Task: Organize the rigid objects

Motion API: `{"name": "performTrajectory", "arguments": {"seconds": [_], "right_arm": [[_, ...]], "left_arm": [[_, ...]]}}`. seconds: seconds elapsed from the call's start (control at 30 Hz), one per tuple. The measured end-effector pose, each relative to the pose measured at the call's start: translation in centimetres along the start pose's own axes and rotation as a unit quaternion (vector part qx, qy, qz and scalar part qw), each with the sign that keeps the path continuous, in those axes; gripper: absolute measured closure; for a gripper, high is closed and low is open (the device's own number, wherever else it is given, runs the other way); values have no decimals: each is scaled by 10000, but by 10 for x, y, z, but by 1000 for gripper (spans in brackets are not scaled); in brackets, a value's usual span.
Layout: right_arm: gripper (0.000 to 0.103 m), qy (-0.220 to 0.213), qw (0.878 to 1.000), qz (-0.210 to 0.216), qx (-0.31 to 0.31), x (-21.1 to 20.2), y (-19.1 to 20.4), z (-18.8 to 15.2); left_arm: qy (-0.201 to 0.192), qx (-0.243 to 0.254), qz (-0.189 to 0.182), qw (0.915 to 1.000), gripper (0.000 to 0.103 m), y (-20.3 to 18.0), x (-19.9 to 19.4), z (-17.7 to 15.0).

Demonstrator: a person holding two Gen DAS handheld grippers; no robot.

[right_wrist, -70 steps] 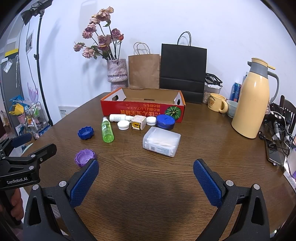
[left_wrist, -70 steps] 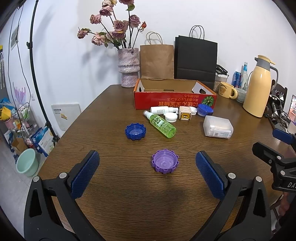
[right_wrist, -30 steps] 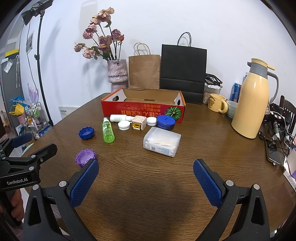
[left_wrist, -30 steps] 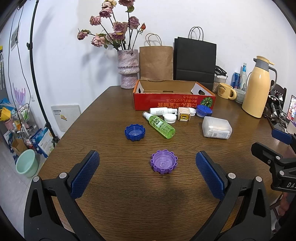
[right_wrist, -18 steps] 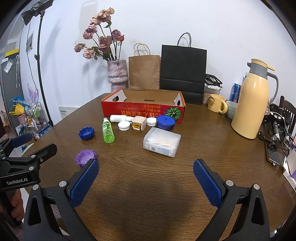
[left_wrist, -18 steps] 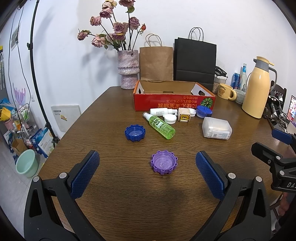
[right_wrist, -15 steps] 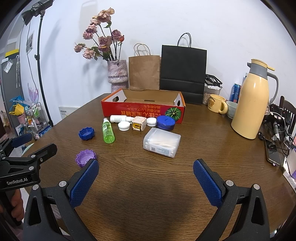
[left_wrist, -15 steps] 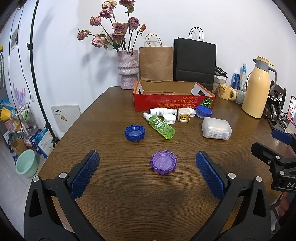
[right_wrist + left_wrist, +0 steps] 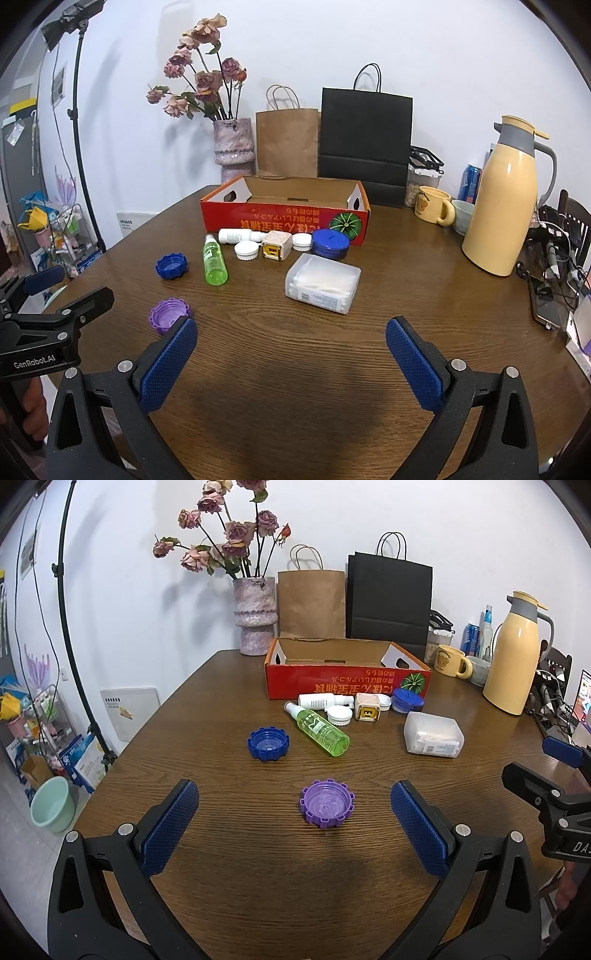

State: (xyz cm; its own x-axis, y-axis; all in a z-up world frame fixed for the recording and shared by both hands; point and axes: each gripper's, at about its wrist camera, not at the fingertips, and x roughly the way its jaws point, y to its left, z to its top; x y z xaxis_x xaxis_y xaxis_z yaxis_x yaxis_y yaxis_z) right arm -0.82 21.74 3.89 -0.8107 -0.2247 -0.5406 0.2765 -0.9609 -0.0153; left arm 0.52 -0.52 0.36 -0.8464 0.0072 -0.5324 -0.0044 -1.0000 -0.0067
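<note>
Table: dark wooden top (image 9: 229,849) against a white wall, with a pink vase of dried roses (image 9: 255,616) and two paper bags at the far edge.
Box: red cardboard tray (image 9: 347,679), open-topped, standing at the back of the table.
Small items: white bottle (image 9: 319,700), white lid (image 9: 339,715), beige cube (image 9: 366,708) and blue round tin (image 9: 407,700) lie just in front of the box.
Green spray bottle (image 9: 317,729): lying on its side.
Clear plastic case (image 9: 433,733): right of the bottle.
Blue cap (image 9: 268,743): left of the bottle, apart from it.
Purple cap (image 9: 326,808): nearest, between the left fingers but untouched.
Left gripper (image 9: 294,827): spread wide, holding nothing.
Right gripper (image 9: 291,363): spread wide over bare wood, holding nothing.
Thermos (image 9: 502,203): yellow, far right.
</note>
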Motion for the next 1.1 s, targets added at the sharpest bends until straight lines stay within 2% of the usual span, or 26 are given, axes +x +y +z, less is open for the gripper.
{"name": "performTrajectory", "arguments": {"seconds": [0.4, 0.77, 1.1], "right_arm": [[0, 102, 9999, -24, 41, 15, -6, -2], [0, 335, 9994, -52, 97, 37, -17, -8], [0, 595, 9981, -43, 175, 60, -27, -14]], "left_arm": [[180, -13, -106, 9998, 0, 0, 19, -2], [843, -78, -144, 9963, 0, -5, 60, -9], [1227, -41, -78, 9924, 0, -14, 95, -13]]}}
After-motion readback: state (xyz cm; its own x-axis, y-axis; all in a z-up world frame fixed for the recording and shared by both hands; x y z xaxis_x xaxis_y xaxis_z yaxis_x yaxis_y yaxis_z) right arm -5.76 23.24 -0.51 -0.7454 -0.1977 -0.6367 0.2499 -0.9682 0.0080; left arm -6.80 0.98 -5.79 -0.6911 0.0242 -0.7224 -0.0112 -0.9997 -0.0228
